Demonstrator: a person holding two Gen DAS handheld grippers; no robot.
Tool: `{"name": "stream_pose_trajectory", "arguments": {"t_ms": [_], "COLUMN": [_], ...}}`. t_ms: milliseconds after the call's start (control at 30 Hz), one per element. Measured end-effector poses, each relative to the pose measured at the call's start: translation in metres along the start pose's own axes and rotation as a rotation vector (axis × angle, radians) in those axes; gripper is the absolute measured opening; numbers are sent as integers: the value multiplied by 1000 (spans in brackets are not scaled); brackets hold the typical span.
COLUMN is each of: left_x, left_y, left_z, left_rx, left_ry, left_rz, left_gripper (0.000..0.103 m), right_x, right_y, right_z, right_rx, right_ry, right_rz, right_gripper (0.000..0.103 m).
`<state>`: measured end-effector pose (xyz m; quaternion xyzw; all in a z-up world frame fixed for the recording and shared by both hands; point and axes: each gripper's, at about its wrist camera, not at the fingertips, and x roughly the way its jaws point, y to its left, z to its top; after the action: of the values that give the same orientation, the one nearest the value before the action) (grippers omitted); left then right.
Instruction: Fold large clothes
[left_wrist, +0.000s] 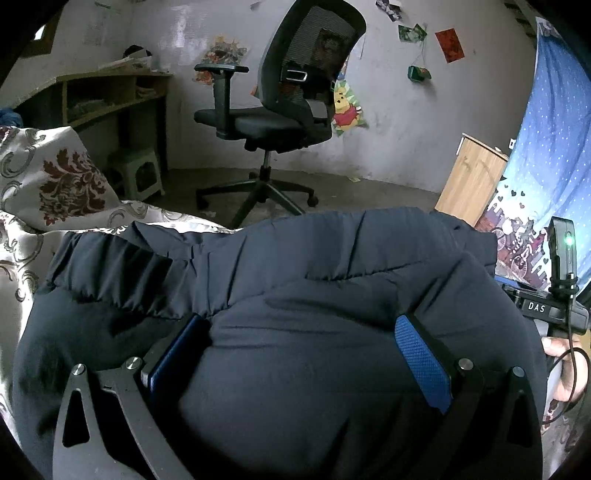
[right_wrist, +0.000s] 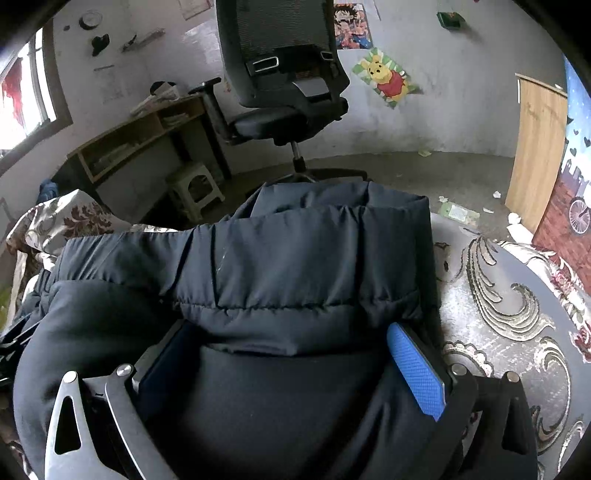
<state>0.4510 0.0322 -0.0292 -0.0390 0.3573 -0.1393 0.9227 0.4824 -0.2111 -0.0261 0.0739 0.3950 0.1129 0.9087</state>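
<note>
A dark navy padded jacket (left_wrist: 295, 280) lies on a bed with a patterned cover (left_wrist: 22, 258); it also fills the right wrist view (right_wrist: 280, 266). My left gripper (left_wrist: 299, 328) stands wide apart with a thick bulge of the jacket between its blue pads (left_wrist: 421, 362). My right gripper (right_wrist: 291, 339) stands the same way, jaws wide, with a fold of jacket between its blue pads (right_wrist: 417, 369). Whether either gripper is pressing the cloth cannot be told. The right gripper's body (left_wrist: 554, 295) and the hand holding it show at the right edge of the left wrist view.
A black office chair (left_wrist: 288, 110) stands on the floor beyond the bed, also in the right wrist view (right_wrist: 284, 92). A desk with shelves (right_wrist: 140, 136) and a small stool (right_wrist: 195, 188) are at the left. A wooden cabinet (left_wrist: 472, 177) and a blue curtain (left_wrist: 554, 147) are at the right.
</note>
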Motion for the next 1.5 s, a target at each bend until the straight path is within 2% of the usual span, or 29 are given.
{"name": "stream_pose_trajectory", "arguments": {"t_ms": [167,333,467,633,867,967,1167,1500], "left_x": [-3,-18,-38,-74,-103,-110,-99,-77], "left_y": [1,9,20,46,91,108,129,153], "left_z": [1,4,0,-12,-21,-29,-47,-51], "left_rx": [-12,-56,-86,-109,-180,-211,-252,-383], "left_ry": [0,-27,-65,-122,-91,-56,64,118], "left_rz": [-4,23,59,125,194,185,103,-12], "left_gripper": [102,102,102,102,102,102,102,102], "right_x": [-1,-6,-26,-50,-69,-71,-69,-45], "right_y": [3,4,-2,-14,-36,-45,-56,-79], "right_z": [-1,-3,-7,-9,-7,-7,-12,-18], "right_rx": [-7,-12,2,32,34,10,-71,22], "right_ry": [1,-14,-75,-139,-138,-102,-35,42], "right_rz": [-14,-21,-10,-40,-79,-63,-25,23], "right_gripper": [103,103,103,103,103,103,103,103]}}
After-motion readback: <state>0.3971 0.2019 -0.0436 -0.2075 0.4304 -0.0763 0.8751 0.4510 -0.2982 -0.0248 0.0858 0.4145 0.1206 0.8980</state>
